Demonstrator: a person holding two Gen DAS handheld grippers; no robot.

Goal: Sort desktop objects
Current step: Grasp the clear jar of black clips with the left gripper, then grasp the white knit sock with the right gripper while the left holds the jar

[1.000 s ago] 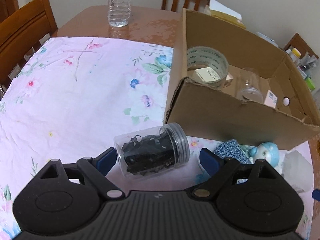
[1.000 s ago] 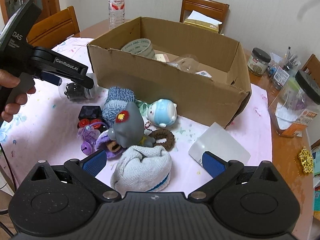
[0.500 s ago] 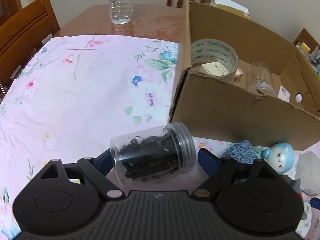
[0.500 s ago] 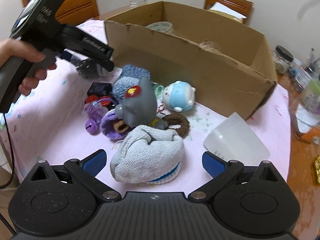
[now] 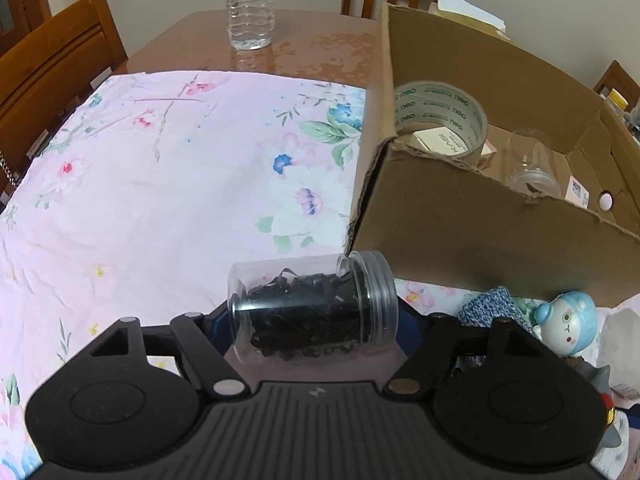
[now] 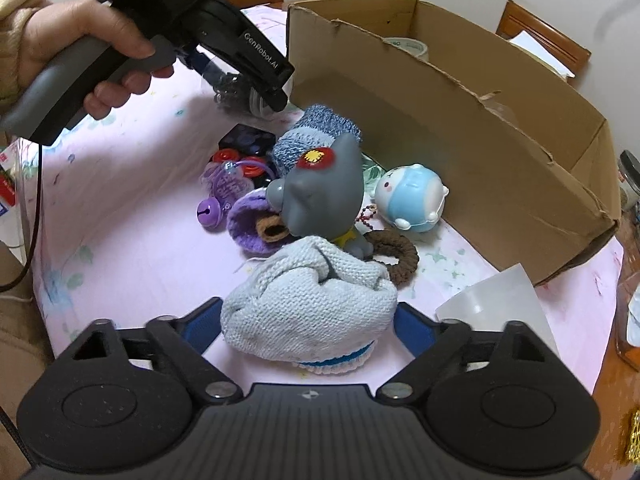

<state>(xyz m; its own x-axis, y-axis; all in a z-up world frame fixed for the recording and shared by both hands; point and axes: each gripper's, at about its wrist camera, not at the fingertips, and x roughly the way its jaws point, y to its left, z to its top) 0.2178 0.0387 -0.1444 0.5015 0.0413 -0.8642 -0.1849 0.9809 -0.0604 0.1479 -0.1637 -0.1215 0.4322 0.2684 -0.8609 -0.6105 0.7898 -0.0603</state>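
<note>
closing left tool [image 5: 314, 322] lifts jar [image 5: 312, 312] beside box edge [image 5: 472, 170].

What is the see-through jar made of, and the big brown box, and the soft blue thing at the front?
The jar looks like clear, shiny plastic: you see black bits through it. The box looks like dull brown cardboard, with torn, ragged edges. The light blue bundle looks knitted, probably yarn: tiny stitches show.

One cardboard box [image 5: 480, 232] is standing ahead of the left gripper [image 5: 312, 320], holding one tape roll [image 5: 440, 120] and one empty clear jar [image 5: 532, 168]. Ahead of the right gripper [image 6: 308, 320], two figurines are lying: one grey [image 6: 320, 184], one blue [image 6: 412, 196]. One water bottle [image 5: 251, 4] is standing beyond.
</note>
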